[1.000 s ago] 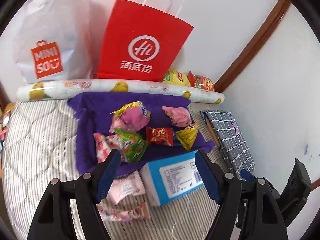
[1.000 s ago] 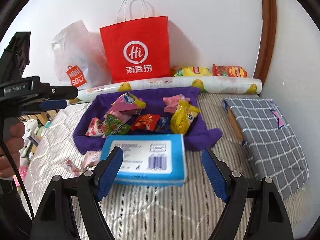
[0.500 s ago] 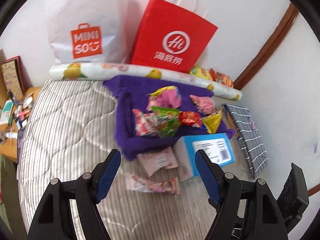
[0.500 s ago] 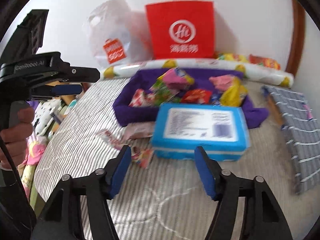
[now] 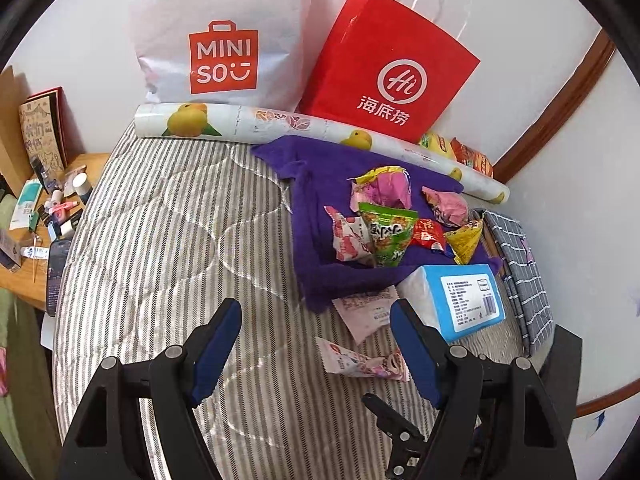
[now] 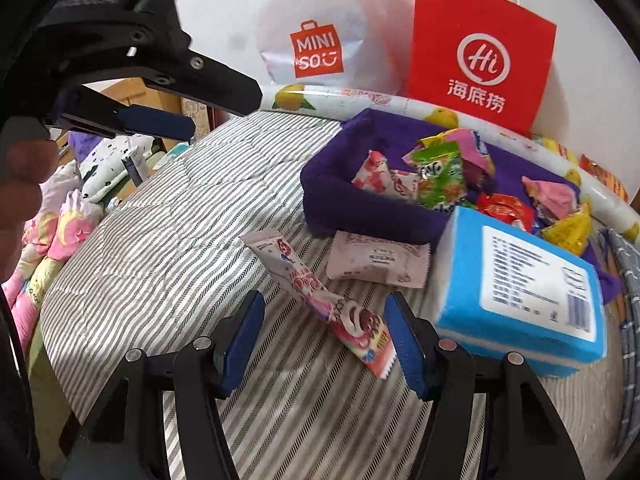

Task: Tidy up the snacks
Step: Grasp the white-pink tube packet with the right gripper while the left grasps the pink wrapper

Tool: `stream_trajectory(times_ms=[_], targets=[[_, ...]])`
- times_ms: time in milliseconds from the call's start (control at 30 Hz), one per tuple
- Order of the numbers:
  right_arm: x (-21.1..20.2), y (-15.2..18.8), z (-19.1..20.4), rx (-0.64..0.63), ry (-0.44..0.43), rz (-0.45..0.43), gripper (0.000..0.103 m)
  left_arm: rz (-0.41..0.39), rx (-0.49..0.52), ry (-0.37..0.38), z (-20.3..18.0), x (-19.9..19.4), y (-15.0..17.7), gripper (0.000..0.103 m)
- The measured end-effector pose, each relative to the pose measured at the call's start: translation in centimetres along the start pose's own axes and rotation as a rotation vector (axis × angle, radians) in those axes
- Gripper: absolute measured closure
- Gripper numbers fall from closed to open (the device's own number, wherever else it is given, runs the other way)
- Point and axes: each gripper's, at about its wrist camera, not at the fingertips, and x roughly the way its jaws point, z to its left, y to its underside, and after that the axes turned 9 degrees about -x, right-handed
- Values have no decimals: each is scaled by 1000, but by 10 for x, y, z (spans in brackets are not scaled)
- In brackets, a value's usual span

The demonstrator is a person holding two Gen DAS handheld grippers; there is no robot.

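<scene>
A purple cloth tray (image 5: 320, 280) (image 6: 360, 208) on the striped mattress holds several bright snack packets. In front of it lie a blue tissue pack (image 5: 460, 300) (image 6: 520, 288), a square pink packet (image 5: 364, 308) (image 6: 376, 260) and a long pink strawberry packet (image 5: 360, 360) (image 6: 320, 288). My right gripper (image 6: 324, 320) hovers low over the long packet, whose near end lies between its closing jaws; the pads do not press on it. My left gripper (image 5: 314, 320) (image 6: 132, 116) stands open over bare mattress, left of the loose packets, with nothing between its fingers.
A white Miniso bag (image 5: 224, 40), a red paper bag (image 5: 384, 72) and a lemon-print roll (image 5: 280, 124) line the back wall, with chip packets (image 5: 468, 156) behind the roll. A grey checked pouch (image 5: 524, 272) lies right. A cluttered wooden side table (image 5: 44, 208) stands left.
Both grippers have swung left and come down. The right one left the blue tissue pack for the long pink packet, and its jaws have narrowed. The left one now faces bare mattress.
</scene>
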Motion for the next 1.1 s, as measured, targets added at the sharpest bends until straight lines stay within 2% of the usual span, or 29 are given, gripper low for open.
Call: stream_trajectory(times_ms=[167, 233, 433, 500, 567, 700, 900, 1100], targets=[[18, 0, -1, -33, 12, 34, 44, 9, -14, 10, 4, 7, -3, 28], [26, 1, -4, -31, 13, 53, 52, 24, -18, 15, 5, 11, -2, 28], [35, 3, -12, -28, 27, 61, 63, 41, -23, 2, 7, 17, 2, 28], [31, 5, -11, -33, 28, 64, 74, 43, -27, -7, 8, 17, 3, 28], [22, 10, -13, -16, -2, 53, 78, 41, -27, -10, 8, 17, 4, 28], [-1, 19, -18, 40, -62, 33, 81, 49, -29, -8, 5, 22, 6, 28], [-39, 44, -26, 95, -83, 22, 81, 84, -19, 0, -7, 41, 16, 28], [-74, 77, -46, 149, -25, 37, 81, 141, -28, 33, -21, 72, 27, 28]])
